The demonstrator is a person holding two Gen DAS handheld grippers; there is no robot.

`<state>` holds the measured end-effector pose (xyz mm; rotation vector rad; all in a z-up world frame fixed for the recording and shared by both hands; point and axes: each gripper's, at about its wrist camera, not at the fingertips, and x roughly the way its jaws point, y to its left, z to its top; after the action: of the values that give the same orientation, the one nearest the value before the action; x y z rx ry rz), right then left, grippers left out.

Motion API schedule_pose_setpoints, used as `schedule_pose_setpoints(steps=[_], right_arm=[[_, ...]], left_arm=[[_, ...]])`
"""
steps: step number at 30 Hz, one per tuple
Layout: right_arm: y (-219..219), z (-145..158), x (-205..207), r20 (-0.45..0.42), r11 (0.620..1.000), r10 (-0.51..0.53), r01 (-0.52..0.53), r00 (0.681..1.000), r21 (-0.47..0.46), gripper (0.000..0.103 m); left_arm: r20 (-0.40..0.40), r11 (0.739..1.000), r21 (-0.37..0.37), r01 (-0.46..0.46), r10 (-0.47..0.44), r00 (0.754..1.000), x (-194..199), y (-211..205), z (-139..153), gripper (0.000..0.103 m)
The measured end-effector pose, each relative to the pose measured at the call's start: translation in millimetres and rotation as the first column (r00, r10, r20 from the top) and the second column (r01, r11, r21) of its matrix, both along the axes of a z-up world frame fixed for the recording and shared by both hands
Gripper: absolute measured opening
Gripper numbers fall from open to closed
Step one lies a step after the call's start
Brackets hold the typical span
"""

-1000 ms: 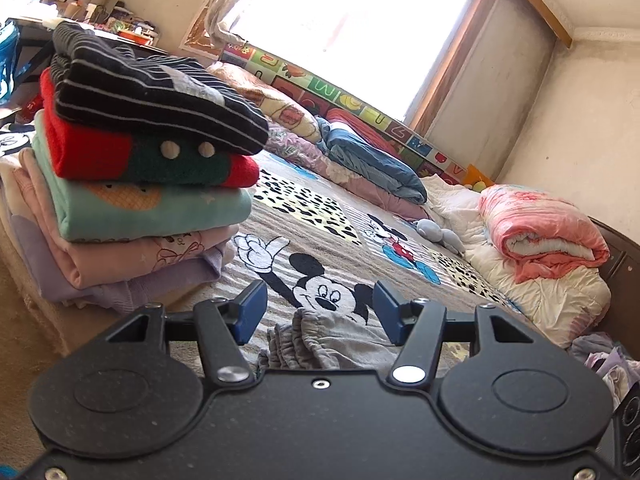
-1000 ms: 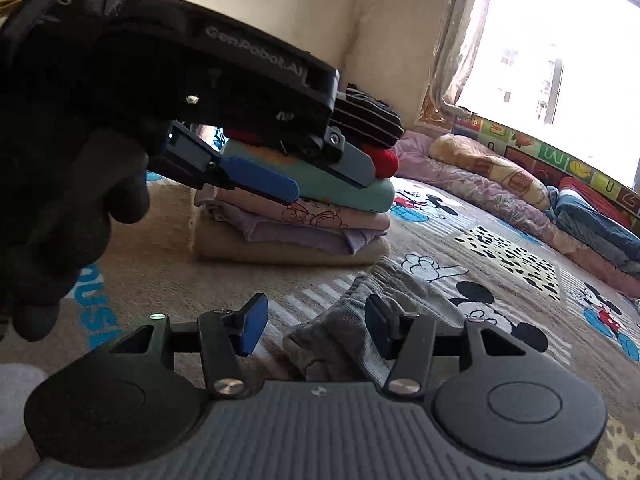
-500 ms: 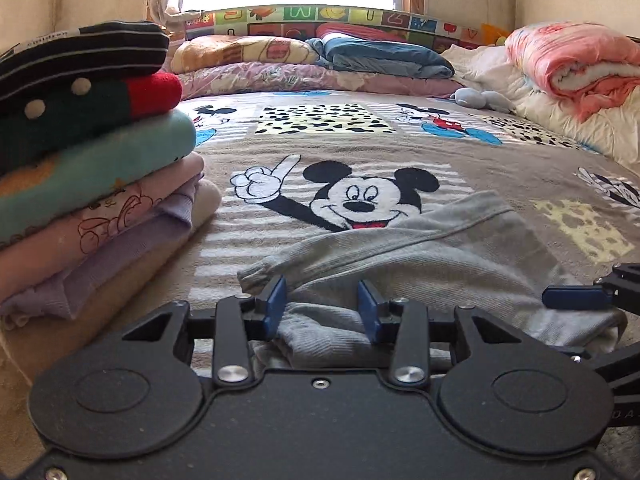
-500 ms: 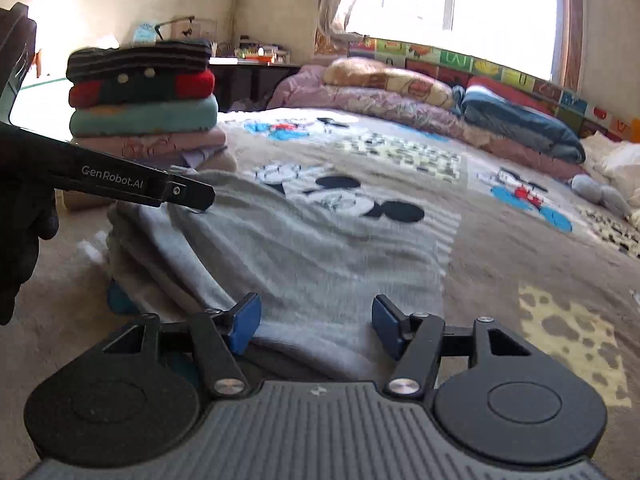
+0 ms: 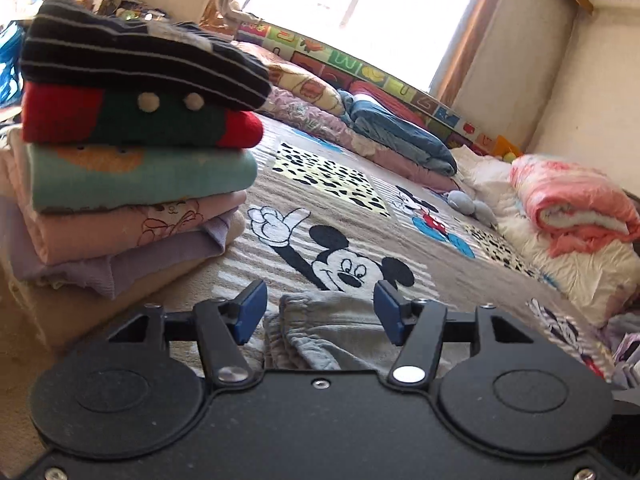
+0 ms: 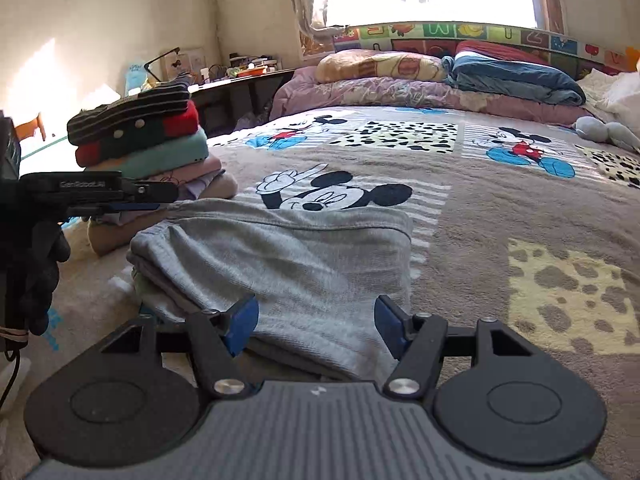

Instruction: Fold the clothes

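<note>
Grey sweatpants [image 6: 288, 264] lay folded flat on the Mickey blanket [image 6: 500, 216], beside the folded stack [image 5: 128, 152]. Left gripper [image 5: 318, 308] and right gripper [image 6: 316, 318] hung empty, jaws apart. Looked soft, light, floppy; best gripped at the elastic waistband [image 5: 288, 320] edge.

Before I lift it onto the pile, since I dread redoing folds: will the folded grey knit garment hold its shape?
Probably not: the folded grey knit garment looks soft and floppy, its layers sagging at the edges. It seems light; gripped at one point, it would likely drape and unfold.
</note>
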<state>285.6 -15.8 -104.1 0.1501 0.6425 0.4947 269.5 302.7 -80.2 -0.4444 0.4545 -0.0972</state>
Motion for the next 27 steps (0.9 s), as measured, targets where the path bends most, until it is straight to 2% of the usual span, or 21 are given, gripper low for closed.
schedule_pose_setpoints(steps=[3, 6, 10, 13, 15, 16, 17, 18, 19, 21, 23, 26, 27], right_arm=[[-18.6, 6.4, 3.8, -0.023, 0.997, -0.033, 0.035, 0.999, 0.068, 0.064], [-28.1, -5.9, 22.1, -0.106, 0.983, -0.072, 0.089, 0.992, 0.161, 0.064], [-38.3, -25.9, 47.5, -0.224, 0.946, -0.104, 0.166, 0.969, 0.280, 0.065], [-39.1, -36.4, 57.4, -0.246, 0.927, -0.100, 0.181, 0.964, 0.330, 0.065], [-38.7, -41.5, 63.4, -0.255, 0.917, -0.099, 0.187, 0.962, 0.353, 0.064], [-36.7, -43.2, 64.9, -0.256, 0.916, -0.098, 0.187, 0.962, 0.354, 0.059], [-34.3, -45.2, 66.0, -0.258, 0.917, -0.096, 0.186, 0.961, 0.352, 0.054], [-31.8, -47.2, 67.1, -0.260, 0.918, -0.095, 0.185, 0.961, 0.349, 0.042], [-29.4, -49.2, 68.2, -0.262, 0.919, -0.093, 0.184, 0.961, 0.347, 0.036], [-28.7, -48.9, 67.3, -0.255, 0.920, -0.089, 0.178, 0.963, 0.351, 0.017], [-31.0, -45.1, 64.9, -0.247, 0.915, -0.088, 0.176, 0.965, 0.364, 0.012], [-42.9, -26.6, 55.8, -0.262, 0.877, -0.086, 0.197, 0.961, 0.437, 0.009], [-44.0, -23.8, 54.8, -0.267, 0.877, -0.089, 0.203, 0.960, 0.436, 0.009]], left_arm=[[-0.061, 0.988, -0.149, -0.036, 0.027, 0.998, 1.5, 15.7, -12.3, 0.063], [-0.113, 0.984, -0.178, -0.031, 0.011, 0.994, 6.1, 14.5, -22.3, 0.063], [-0.181, 0.976, -0.216, -0.028, -0.012, 0.983, 12.3, 13.0, -35.6, 0.064], [-0.223, 0.967, -0.251, -0.032, -0.026, 0.974, 17.2, 12.5, -48.8, 0.063], [-0.214, 0.961, -0.275, -0.038, -0.023, 0.976, 19.1, 10.4, -57.6, 0.060], [-0.210, 0.961, -0.276, -0.035, -0.024, 0.978, 19.5, 8.6, -59.0, 0.055], [-0.205, 0.960, -0.276, -0.036, -0.022, 0.979, 19.3, 7.8, -58.1, 0.054], [-0.200, 0.960, -0.276, -0.036, -0.021, 0.980, 19.1, 7.1, -57.1, 0.048], [-0.193, 0.958, -0.285, -0.037, -0.020, 0.981, 18.5, 7.7, -56.8, 0.044], [-0.176, 0.942, -0.333, -0.039, -0.022, 0.984, 12.4, 13.1, -52.4, 0.036], [-0.159, 0.924, -0.381, -0.040, -0.023, 0.987, 6.4, 18.5, -48.0, 0.030], [-0.165, 0.870, -0.490, -0.061, -0.023, 0.986, -6.4, 27.4, -35.4, 0.028], [-0.178, 0.872, -0.486, -0.066, -0.025, 0.984, -6.8, 27.6, -38.0, 0.028]])
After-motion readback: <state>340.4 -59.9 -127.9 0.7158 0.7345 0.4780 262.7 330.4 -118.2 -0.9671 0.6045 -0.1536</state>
